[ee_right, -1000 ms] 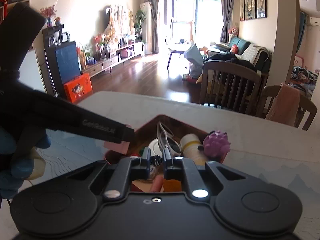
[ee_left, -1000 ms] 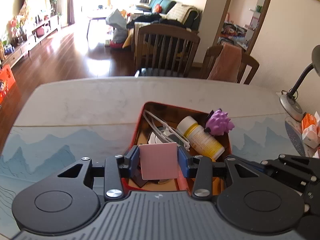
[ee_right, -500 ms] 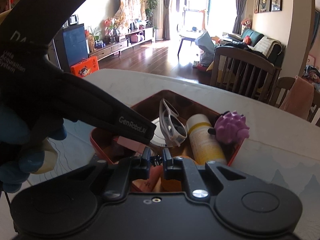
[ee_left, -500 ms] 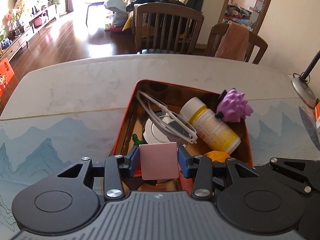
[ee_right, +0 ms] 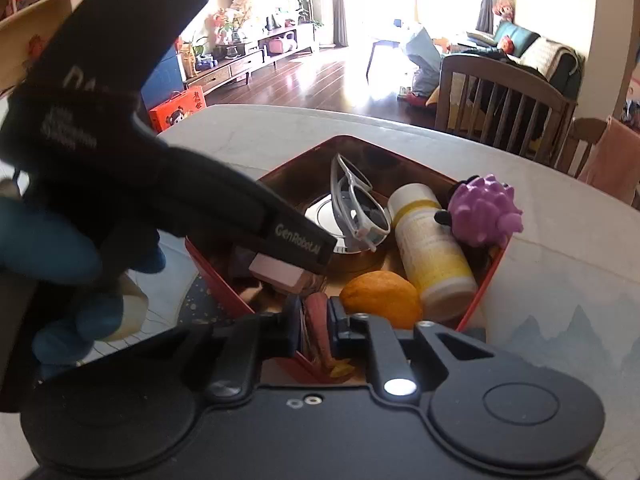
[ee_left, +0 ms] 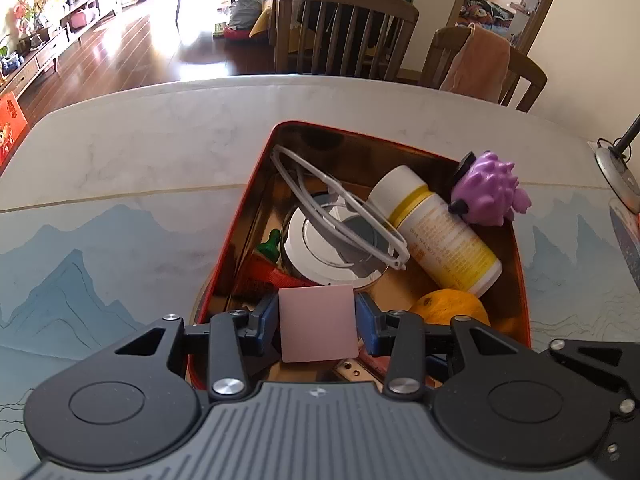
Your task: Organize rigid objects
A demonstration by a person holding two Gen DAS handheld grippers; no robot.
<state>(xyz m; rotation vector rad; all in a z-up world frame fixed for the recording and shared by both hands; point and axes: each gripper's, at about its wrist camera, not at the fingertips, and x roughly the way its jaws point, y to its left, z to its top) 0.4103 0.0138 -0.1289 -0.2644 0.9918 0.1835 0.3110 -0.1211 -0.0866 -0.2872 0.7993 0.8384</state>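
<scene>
We can read "GenRobot.AI" in pale letters on the black arm of the left gripper (ee_right: pixel 280 272) where it crosses the left half of the right wrist view; further up the same arm there is more white lettering, a large "DA" and three small lines below it, too blurred for us to make out. An orange carton (ee_right: pixel 178 110) on the floor at upper left carries a cartoon figure and red characters we cannot read. The white bottle (ee_left: pixel 436 236) with a yellow label lies on its side in the red tin (ee_left: pixel 240 236), and its orange print is too small to read.

The left gripper (ee_left: pixel 317 322) holds a pink card (ee_left: pixel 318 322) pinched flat between its blue pads, low over the near end of the tin, in the lower centre of the left wrist view. The right gripper (ee_right: pixel 314 322) has its jaws opening from a narrow gap, with a reddish thing (ee_right: pixel 316 326) between them; we cannot tell whether the pads press on it, nor what it is.

In the tin we also see white sunglasses (ee_left: pixel 340 216) lying over a round white and chrome thing (ee_left: pixel 320 248), an orange fruit (ee_right: pixel 382 298), and a purple spiky toy (ee_left: pixel 490 190) perched on the far right rim. A small green piece (ee_left: pixel 270 244) and red items under the card are mostly hidden. A blue-gloved hand (ee_right: pixel 60 248) at the left edge is blurred and cut off. The tin rests on a tabletop (ee_left: pixel 120 220) printed with blue mountains.
</scene>
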